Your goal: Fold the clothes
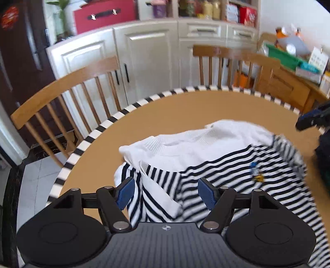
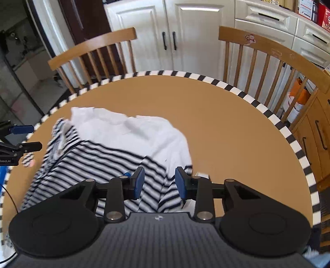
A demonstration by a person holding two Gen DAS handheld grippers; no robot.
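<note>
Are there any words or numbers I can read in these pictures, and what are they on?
"Robot.AI", only roughly legible: on the left gripper body at the picture's edge.
Red round sticker on the dark door: too blurred.
Red boxes on the shelf: too blurred.
Calendar card: too small.
Sweater badge: a picture, no words.

left gripper (image 1: 166, 192) – jaws apart, empty | striped sweater (image 1: 226, 165) – on table (image 1: 165, 111)

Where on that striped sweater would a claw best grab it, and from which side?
Probably the striped sweater is best taken by its loose folded sleeve edge, from above on the near side: it stands raised off the table between the open left claw pads.
</note>
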